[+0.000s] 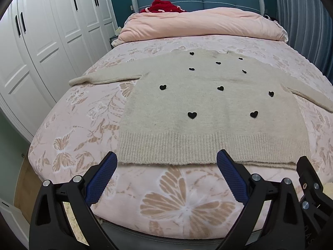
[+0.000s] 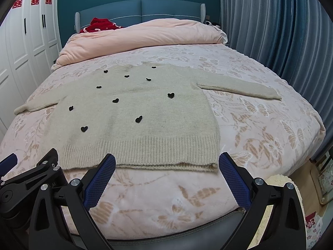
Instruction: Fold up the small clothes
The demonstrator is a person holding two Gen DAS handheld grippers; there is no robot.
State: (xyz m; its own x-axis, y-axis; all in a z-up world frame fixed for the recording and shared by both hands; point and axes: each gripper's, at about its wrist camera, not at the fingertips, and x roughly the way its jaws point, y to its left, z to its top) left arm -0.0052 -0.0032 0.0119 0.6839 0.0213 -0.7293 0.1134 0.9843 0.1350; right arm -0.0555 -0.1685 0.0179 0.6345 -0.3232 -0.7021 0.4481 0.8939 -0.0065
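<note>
floral bedspread point(image 1: 87, 112), pink duvet point(image 1: 199, 24), white wardrobe point(image 1: 47, 33)

We see a fuzzy rib-hemmed knit sweater point(image 1: 208, 108); a soft matt printed bedspread point(image 1: 83, 112); textured blue rubbery pads point(image 2: 100, 181).

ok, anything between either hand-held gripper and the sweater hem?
Nothing visible. The sweater lies flat on the bedspread, its ribbed hem nearest the camera. The left hand-held gripper and right hand-held gripper are both open just short of that hem, with only bare bedspread between.
</note>
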